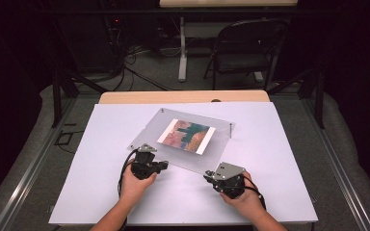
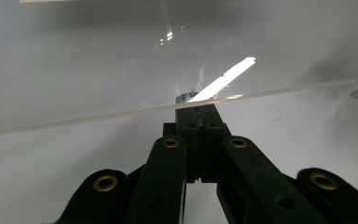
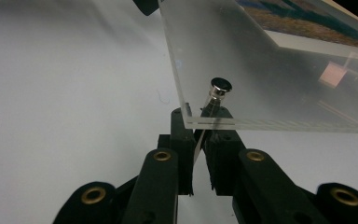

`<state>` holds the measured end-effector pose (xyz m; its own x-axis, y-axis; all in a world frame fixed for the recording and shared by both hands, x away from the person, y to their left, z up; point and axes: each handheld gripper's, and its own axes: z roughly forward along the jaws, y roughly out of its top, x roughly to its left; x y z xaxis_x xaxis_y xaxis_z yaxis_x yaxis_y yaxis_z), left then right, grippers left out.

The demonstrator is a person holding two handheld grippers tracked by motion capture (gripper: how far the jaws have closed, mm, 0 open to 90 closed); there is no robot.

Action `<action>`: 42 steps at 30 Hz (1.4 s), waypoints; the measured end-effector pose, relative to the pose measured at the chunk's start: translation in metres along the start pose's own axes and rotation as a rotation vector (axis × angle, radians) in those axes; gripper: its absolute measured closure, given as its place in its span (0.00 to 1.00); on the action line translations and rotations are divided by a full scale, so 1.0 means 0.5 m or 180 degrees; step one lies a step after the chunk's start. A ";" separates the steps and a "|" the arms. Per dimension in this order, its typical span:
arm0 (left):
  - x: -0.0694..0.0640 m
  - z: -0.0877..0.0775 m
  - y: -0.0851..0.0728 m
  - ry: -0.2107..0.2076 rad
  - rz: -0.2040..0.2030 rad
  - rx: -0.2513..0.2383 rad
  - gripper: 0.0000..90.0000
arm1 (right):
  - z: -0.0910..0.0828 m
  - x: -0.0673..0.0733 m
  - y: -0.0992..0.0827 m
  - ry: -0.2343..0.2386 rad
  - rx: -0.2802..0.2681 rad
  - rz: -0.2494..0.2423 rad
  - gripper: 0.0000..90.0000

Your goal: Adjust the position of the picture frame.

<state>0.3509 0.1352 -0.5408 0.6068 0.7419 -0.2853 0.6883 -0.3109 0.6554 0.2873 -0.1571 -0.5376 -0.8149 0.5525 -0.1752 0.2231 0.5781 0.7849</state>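
A: Clear frame (image 1: 147, 139) with the picture (image 1: 187, 135) in it?

B: Lying flat at the middle of the white table (image 1: 270, 159), turned a little askew. Long near edge running from lower left to lower right, straight across in front of both hands.

A: Which hand nearer?

B: Neither, really. One at each end of that edge. Left gripper (image 1: 142, 153) at the near-left corner, right gripper (image 1: 211, 175) at the near-right corner, both pointing away from the person and slightly inward.

A: Left jaws?

B: Pressed together, tips (image 2: 198, 109) tucked just under the plate's edge (image 2: 98, 60) by a small dark fitting. Impossible to say whether anything is pinched there.

A: And the right?

B: Tips (image 3: 199, 116) under the corner of the plate (image 3: 223, 56), right below the black-capped metal peg (image 3: 219, 88) that passes through it. Only a thin slit between the jaws — unclear whether the pads press on the peg's stem or stand just off it.

A: So the coming move?

B: Probably hinges on that peg. Sits dead ahead of the right tips and above them, stem upright through the corner.
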 end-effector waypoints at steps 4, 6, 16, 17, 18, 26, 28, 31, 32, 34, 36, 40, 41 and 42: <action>0.007 0.014 0.017 -0.0013 -0.0013 0.0023 1.00 | -0.004 0.006 -0.002 -0.0052 0.0009 -0.0019 0.91; 0.009 0.021 0.026 -0.0012 -0.0008 0.0020 1.00 | -0.006 0.011 -0.001 -0.0073 0.0029 -0.0032 0.90; 0.018 0.046 0.046 0.0098 0.0041 0.0027 1.00 | 0.005 0.029 0.006 -0.0033 0.0039 0.0068 0.91; 0.019 0.044 0.044 0.0113 0.0042 0.0017 1.00 | 0.006 0.027 0.007 0.0019 0.0021 0.0142 0.92; 0.020 0.042 0.042 0.0112 0.0029 0.0005 1.00 | 0.008 0.026 0.008 0.0065 0.0004 0.0193 0.92; 0.031 -0.009 0.005 0.0198 -0.0008 -0.0060 0.95 | 0.046 0.046 0.033 0.0352 -0.0035 0.0232 0.94; 0.034 -0.030 -0.006 0.0218 -0.0035 -0.0106 0.94 | 0.060 0.051 0.040 0.0441 -0.0028 0.0251 0.94; 0.036 -0.050 -0.019 0.0257 -0.0069 -0.0145 0.92 | 0.082 0.063 0.052 0.0548 -0.0042 0.0254 0.94; 0.038 -0.066 -0.031 0.0289 -0.0093 -0.0166 0.91 | 0.091 0.067 0.056 0.0583 -0.0066 0.0264 0.94; 0.039 -0.078 -0.044 0.0331 -0.0113 -0.0163 0.89 | 0.099 0.071 0.060 0.0613 -0.0101 0.0272 0.94; 0.039 -0.089 -0.063 0.0356 -0.0119 -0.0172 0.88 | 0.107 0.076 0.060 0.0628 -0.0113 0.0258 0.95; 0.037 -0.099 -0.092 0.0347 -0.0151 -0.0162 0.81 | 0.111 0.075 0.055 0.0666 -0.0135 0.0274 0.94; 0.037 -0.099 -0.092 0.0347 -0.0151 -0.0162 0.80 | 0.111 0.076 0.055 0.0660 -0.0131 0.0263 0.94; 0.032 -0.099 -0.095 0.0254 -0.0151 -0.0156 0.78 | 0.110 0.077 0.055 0.0650 -0.0122 0.0216 0.91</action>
<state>0.3082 0.1913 -0.5420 0.5391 0.8007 -0.2614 0.6940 -0.2464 0.6765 0.2914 -0.0870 -0.5556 -0.8911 0.4539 -0.0001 0.2639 0.5184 0.8134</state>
